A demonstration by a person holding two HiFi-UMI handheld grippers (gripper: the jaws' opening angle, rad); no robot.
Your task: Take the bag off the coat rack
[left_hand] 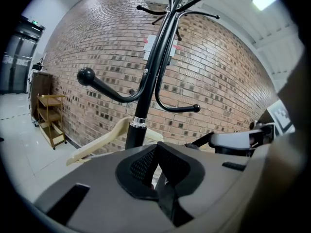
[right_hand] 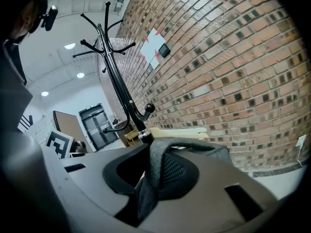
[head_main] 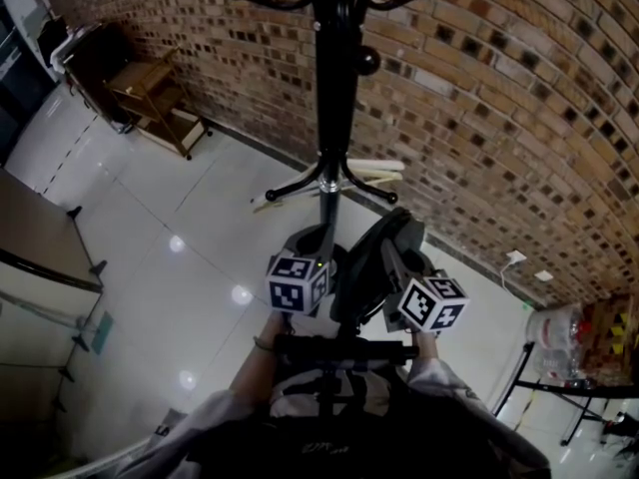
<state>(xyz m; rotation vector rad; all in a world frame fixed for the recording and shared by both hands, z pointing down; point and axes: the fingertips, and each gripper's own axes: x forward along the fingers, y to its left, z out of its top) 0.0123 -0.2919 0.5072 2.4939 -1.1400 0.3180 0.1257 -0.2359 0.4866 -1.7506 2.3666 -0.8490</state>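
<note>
Bag (head_main: 382,252) sits between both grippers, apparently clear of hooks; long axis 7 to 1 o'clock; coat rack (head_main: 335,98) pole at 12 o'clock beyond; right gripper (right_hand: 151,171) fingers clenched on grey strap (right_hand: 189,147); left gripper (left_hand: 156,171) fingers apparently pinching dark strap (left_hand: 167,203).

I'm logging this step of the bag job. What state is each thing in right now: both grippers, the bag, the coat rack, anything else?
right gripper: shut on the bag's grey strap.
left gripper: jaws together, nothing plainly held.
bag: hanging by the strap, apparently clear of the hooks.
coat rack: upright, visible hooks bare.
hanger: bare, behind the pole.
</note>
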